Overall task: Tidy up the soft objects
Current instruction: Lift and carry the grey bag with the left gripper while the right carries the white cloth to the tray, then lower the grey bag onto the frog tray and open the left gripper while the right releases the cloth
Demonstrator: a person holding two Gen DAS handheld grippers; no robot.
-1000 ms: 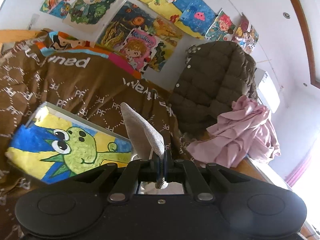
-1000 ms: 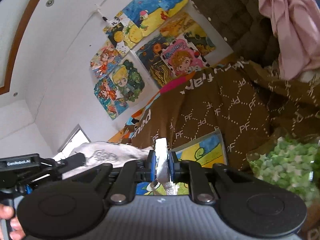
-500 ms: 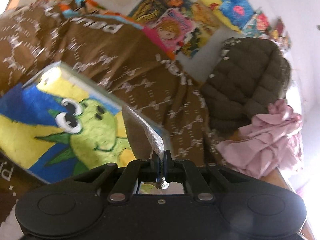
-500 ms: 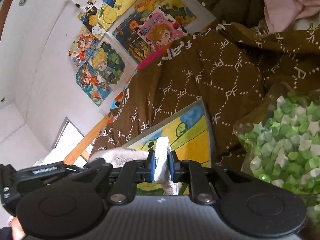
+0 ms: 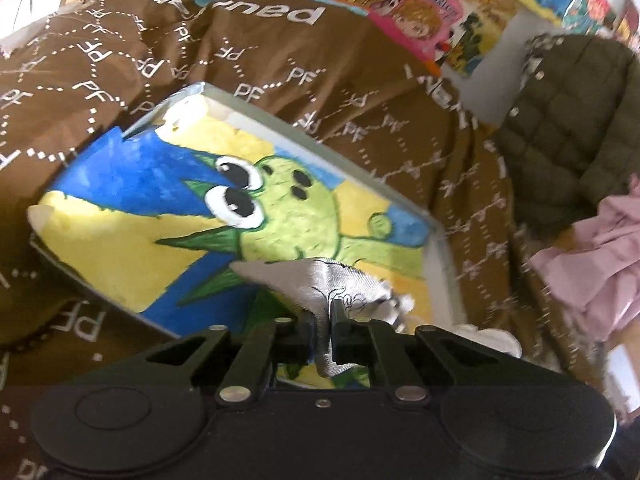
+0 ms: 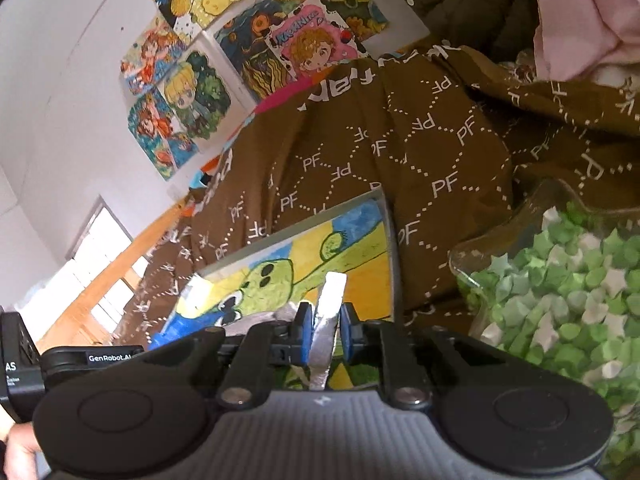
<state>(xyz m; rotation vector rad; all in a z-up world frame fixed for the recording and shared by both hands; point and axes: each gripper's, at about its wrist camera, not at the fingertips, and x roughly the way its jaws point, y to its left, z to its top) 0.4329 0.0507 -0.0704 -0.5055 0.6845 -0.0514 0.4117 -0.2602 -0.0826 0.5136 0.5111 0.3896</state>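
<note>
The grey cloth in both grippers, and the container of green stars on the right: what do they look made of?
The grey cloth looks like a thin woven fabric with a slight sheen: fine weave lines show, and it folds limply between the fingers of the left gripper and the right gripper. The container seems clear plastic or glass, I cannot tell which: the paper-like stars show through its glossy wall.

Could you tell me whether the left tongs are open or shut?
Shut: the left tongs pinch the grey cloth tightly above the frog painting.

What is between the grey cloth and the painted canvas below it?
Nothing visible. Both the left gripper and right gripper pinch the grey cloth directly over the canvas; only open space shows beneath.
</note>
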